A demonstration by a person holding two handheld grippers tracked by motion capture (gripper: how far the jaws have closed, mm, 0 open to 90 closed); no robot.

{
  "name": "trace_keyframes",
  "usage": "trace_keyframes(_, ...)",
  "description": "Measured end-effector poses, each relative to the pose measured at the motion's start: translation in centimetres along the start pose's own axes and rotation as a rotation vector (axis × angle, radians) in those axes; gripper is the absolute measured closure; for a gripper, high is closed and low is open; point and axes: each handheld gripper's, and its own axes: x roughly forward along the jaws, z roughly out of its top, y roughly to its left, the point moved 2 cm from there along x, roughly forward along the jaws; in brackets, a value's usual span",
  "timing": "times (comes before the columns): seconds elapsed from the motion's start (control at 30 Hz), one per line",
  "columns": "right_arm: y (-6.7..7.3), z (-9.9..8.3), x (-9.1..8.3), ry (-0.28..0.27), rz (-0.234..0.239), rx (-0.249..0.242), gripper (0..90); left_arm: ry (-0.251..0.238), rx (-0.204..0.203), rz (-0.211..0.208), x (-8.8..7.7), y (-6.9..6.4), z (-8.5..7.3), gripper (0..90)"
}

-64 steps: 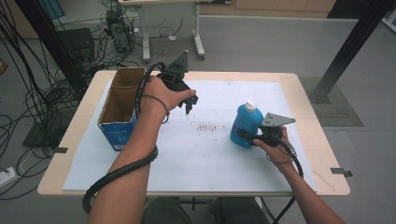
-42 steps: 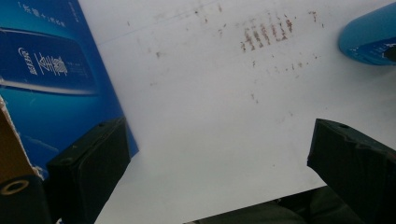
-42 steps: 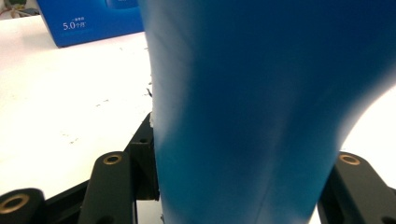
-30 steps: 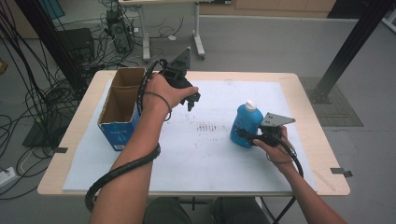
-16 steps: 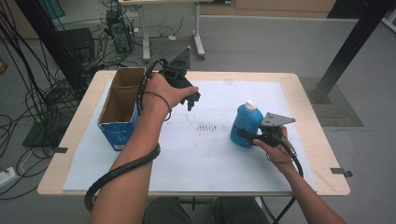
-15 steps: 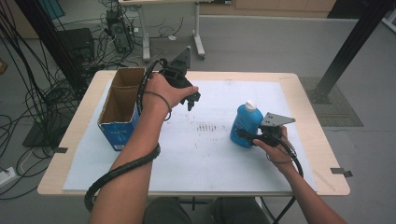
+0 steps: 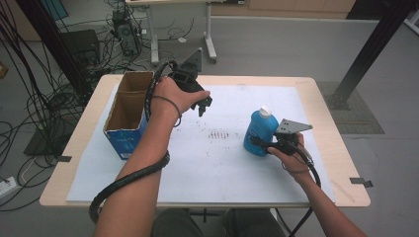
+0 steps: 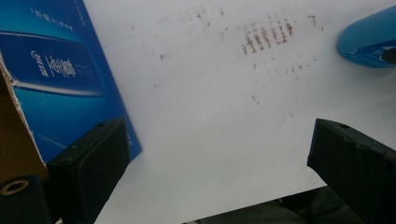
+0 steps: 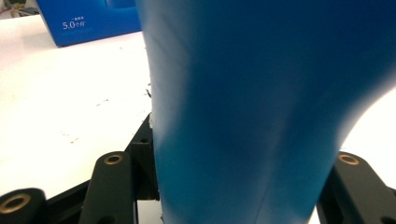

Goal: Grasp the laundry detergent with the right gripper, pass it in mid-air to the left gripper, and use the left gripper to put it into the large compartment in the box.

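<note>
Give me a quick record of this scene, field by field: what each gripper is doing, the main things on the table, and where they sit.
right gripper: shut on the blue bottle, low on its body
blue bottle: upright on the white mat, white cap on
left gripper: open, nothing between its jaws, held above the mat beside the box
open box: blue cardboard, top open, at the table's left side
white mat: brownish marks near its middle
</note>
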Motion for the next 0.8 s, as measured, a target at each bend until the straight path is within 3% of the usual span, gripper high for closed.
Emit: trace_keyframes(0.8,0.00,0.18,0.02,0.016,-0.001,0.006,43.9,-0.007,0.003,0.004,-0.29,0.03,-0.05,6.0)
